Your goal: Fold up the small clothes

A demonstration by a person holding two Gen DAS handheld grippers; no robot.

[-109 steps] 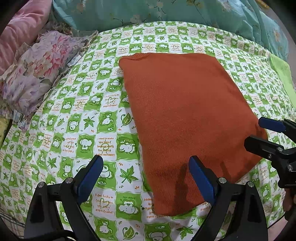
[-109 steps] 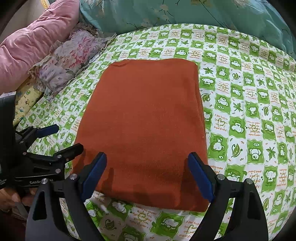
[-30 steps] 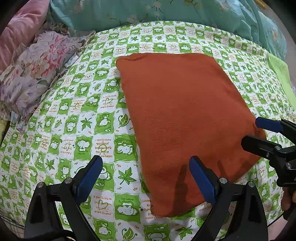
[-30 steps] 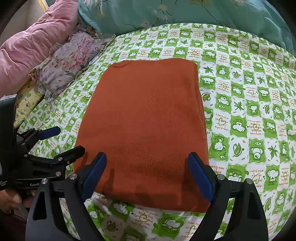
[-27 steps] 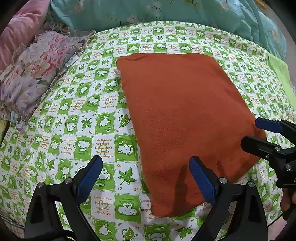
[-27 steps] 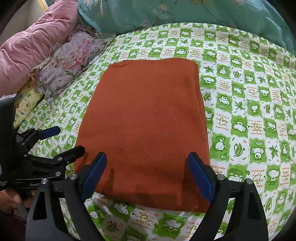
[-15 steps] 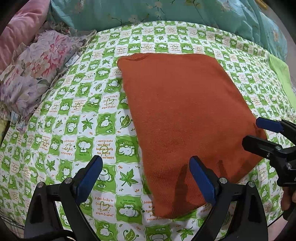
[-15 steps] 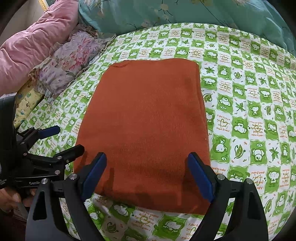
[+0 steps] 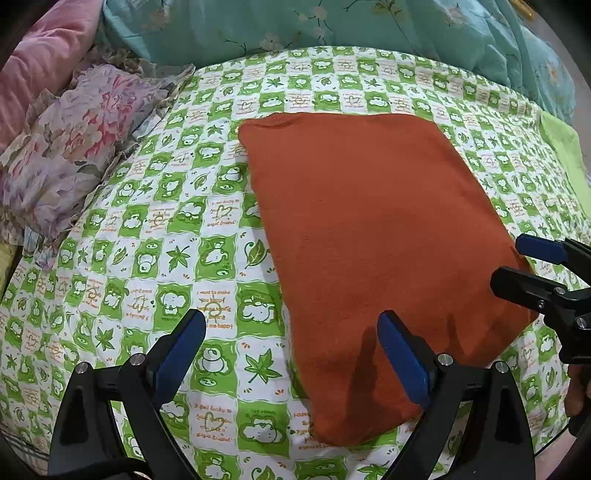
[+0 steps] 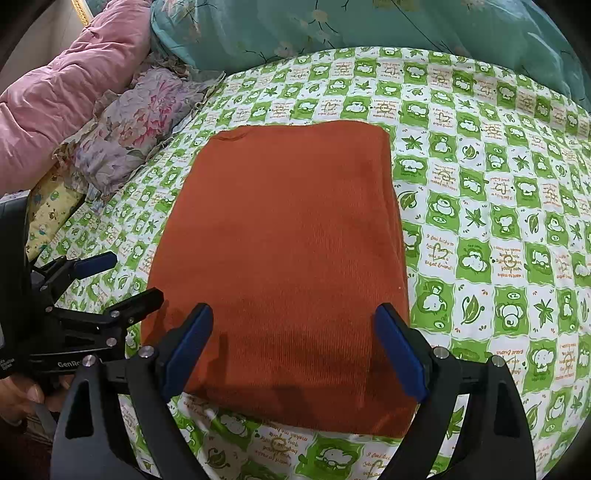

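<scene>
A rust-orange knit garment [image 9: 373, 236] lies folded into a flat rectangle on the green-and-white checked bedsheet [image 9: 155, 251]; it also shows in the right wrist view [image 10: 280, 258]. My left gripper [image 9: 291, 354] is open and empty, held over the garment's near left edge. My right gripper [image 10: 295, 350] is open and empty, spanning the garment's near edge. Each gripper shows in the other's view: the right gripper [image 9: 528, 266] at the garment's right corner, the left gripper [image 10: 118, 277] at its left side.
A floral pillow [image 9: 70, 158] and a pink quilt [image 10: 55, 110] lie at the left. A teal floral duvet [image 9: 332, 26] runs along the far side. A light-green cloth [image 9: 565, 155] lies at the far right. The bed's near edge is just below the grippers.
Both grippers stay open and hover in nearly the same place. The garment lies unmoved; the views shift only slightly.
</scene>
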